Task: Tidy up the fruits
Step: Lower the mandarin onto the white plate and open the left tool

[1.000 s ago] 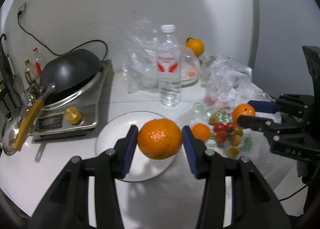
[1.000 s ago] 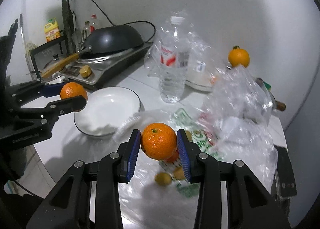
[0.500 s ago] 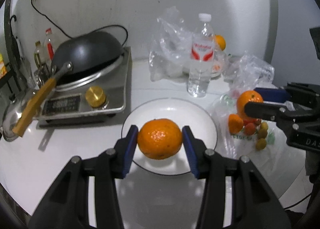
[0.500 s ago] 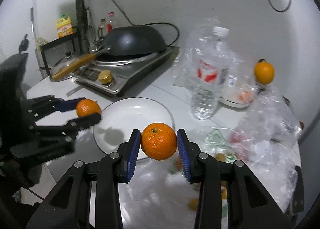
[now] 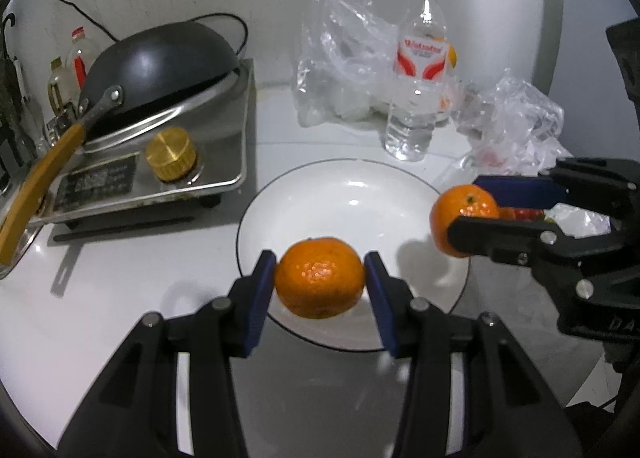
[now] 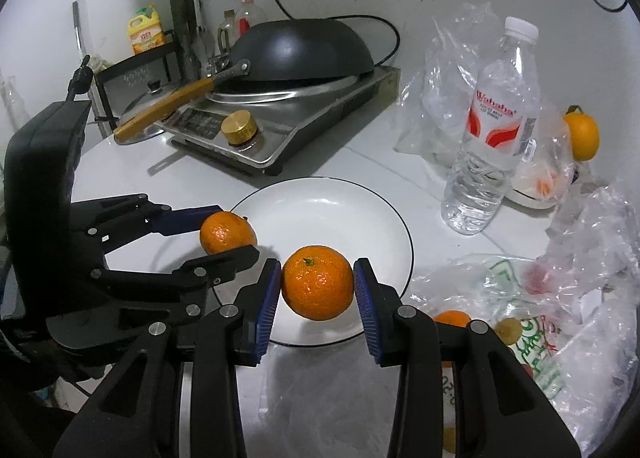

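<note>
My left gripper [image 5: 320,278] is shut on a mandarin [image 5: 319,276] and holds it over the near edge of the white plate [image 5: 340,186]. My right gripper [image 6: 316,288] is shut on a second mandarin [image 6: 318,286] over the plate's [image 6: 320,206] near right part. In the left wrist view the right gripper [image 5: 466,214] and its mandarin [image 5: 460,210] hang over the plate's right rim. In the right wrist view the left gripper [image 6: 226,232] and its mandarin [image 6: 226,234] hang over the plate's left rim. An orange [image 6: 450,318] and small fruits [image 6: 507,329] lie on a plastic bag [image 6: 560,298] at the right.
A stove with a black wok [image 5: 160,58] stands at the back left. A water bottle [image 5: 418,74] and crumpled plastic bags [image 5: 340,58] stand behind the plate. Another orange [image 6: 581,134] sits at the far right by the wall.
Both grippers have moved closer to the plate with their mandarins still held; the right one has come in from the right over the plate's rim.
</note>
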`<move>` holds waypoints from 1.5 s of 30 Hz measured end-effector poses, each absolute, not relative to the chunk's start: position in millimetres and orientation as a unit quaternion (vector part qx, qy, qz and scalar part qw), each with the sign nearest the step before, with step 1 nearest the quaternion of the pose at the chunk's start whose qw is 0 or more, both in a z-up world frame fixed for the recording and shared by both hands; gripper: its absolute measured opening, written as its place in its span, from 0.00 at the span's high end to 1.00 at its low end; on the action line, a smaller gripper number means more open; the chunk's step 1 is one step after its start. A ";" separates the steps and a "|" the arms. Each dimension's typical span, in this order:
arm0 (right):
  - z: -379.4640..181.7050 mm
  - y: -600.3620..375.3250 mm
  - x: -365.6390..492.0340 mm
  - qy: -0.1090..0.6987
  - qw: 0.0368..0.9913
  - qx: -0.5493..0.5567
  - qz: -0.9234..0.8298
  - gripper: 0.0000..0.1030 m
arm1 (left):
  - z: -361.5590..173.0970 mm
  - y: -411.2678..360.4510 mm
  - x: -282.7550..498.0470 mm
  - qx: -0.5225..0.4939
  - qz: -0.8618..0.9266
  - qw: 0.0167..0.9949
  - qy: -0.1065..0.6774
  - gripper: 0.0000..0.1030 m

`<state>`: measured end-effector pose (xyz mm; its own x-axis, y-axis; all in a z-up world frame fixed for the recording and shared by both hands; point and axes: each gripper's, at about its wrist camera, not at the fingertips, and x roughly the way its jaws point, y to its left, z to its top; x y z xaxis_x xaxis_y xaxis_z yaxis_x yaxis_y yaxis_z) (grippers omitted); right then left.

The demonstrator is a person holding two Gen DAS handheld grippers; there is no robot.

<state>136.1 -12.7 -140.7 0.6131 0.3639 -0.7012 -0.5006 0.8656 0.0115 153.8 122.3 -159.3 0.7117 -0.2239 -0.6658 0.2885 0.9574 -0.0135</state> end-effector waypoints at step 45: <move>-174.0 -18.7 155.1 0.392 0.863 -0.073 0.311 0.61 | -150.4 128.1 136.2 0.015 -0.033 0.934 0.356 0.50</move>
<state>155.1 -18.7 -174.0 0.4987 0.4791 -0.7223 -0.5935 0.7961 0.1183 136.2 128.1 -150.4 0.7442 -0.0508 -0.6660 0.0722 0.9974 0.0045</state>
